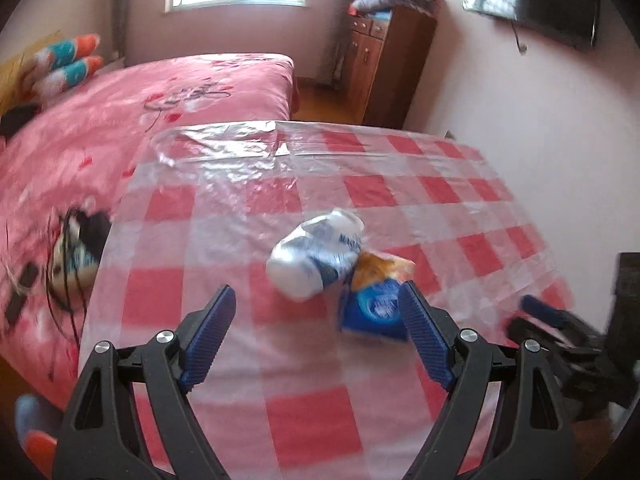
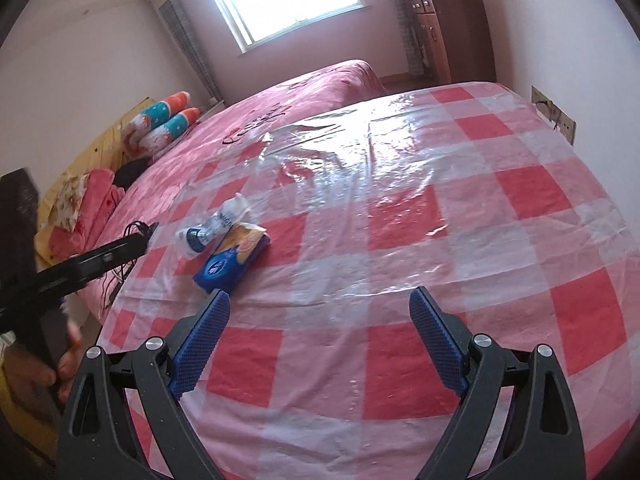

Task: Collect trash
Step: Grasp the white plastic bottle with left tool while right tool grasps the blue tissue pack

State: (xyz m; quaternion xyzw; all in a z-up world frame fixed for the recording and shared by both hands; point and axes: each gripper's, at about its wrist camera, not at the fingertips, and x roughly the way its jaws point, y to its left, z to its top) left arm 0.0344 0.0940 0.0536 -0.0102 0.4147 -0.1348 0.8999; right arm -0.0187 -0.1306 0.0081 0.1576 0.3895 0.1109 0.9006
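A crumpled white and blue wrapper (image 1: 316, 252) lies on the red-and-white checked table (image 1: 304, 412), touching a blue and orange snack packet (image 1: 376, 300) to its right. My left gripper (image 1: 318, 300) is open and empty, just short of both, its right pad beside the packet. In the right wrist view the wrapper (image 2: 216, 224) and packet (image 2: 232, 258) lie at the table's left side. My right gripper (image 2: 320, 304) is open and empty over the table (image 2: 400, 240), to the right of the trash. The left gripper (image 2: 100, 256) shows there as a dark arm at left.
A clear plastic sheet (image 1: 224, 148) covers the table. A pink bed (image 1: 100, 128) with pillows (image 1: 68, 64) stands left, with a bag and cables (image 1: 72, 264) on it. A wooden cabinet (image 1: 384, 64) stands at the back. The right gripper (image 1: 560, 328) shows at right.
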